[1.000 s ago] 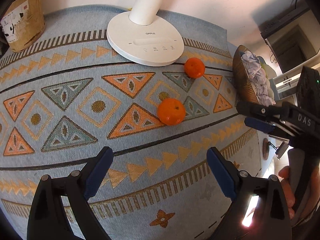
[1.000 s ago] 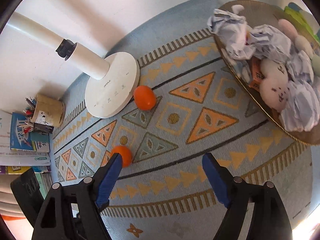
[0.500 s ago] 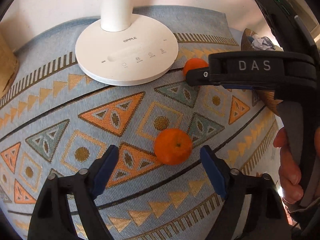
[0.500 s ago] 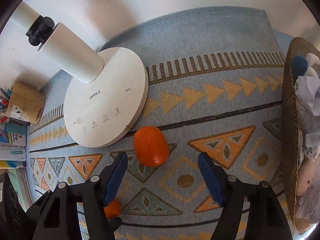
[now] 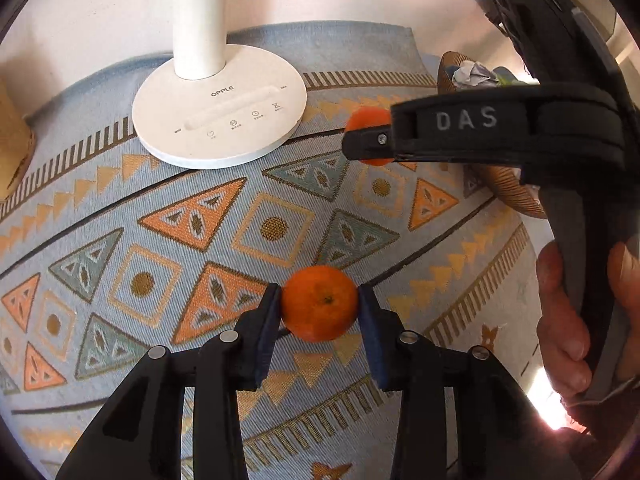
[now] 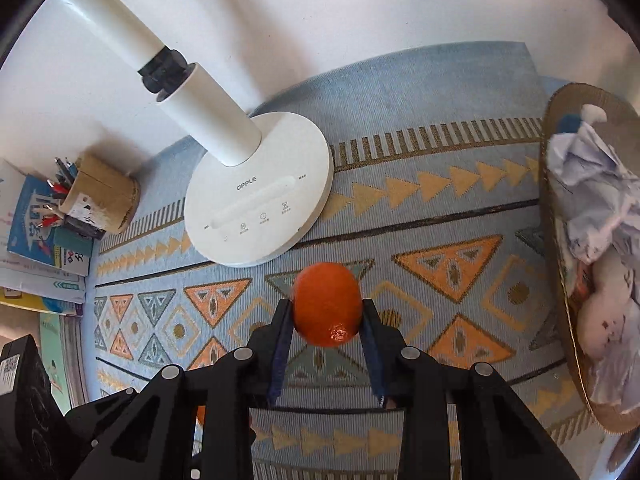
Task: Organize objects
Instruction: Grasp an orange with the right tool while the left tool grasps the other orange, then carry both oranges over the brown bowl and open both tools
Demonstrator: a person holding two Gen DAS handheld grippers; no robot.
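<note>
- Near orange [image 5: 319, 303]: sits on the patterned blue mat [image 5: 160, 208], in the near-middle of the left wrist view. Stem dimple faces up toward the camera. Shape close to round; no long axis can be made out.
- Left gripper [image 5: 319, 306]: both blue pads pressed against the sides of the near orange, grasping it.
- Far orange [image 6: 326, 309]: oval in the right wrist view, long axis running near-to-far between the pads, glossy end toward the camera. It lies just near-right of the white lamp base [image 6: 260, 208].
- Right gripper [image 6: 326, 320]: pads tight on the far orange's left and right flanks, gripping it. Whether the fruit rests on the mat or is lifted: cannot tell.
- Woven basket [image 6: 560, 280] at the mat's right edge holds crumpled paper [image 6: 588, 200].
- Pen cup [image 6: 100, 196] and books [image 6: 36, 232] at far left.
</note>
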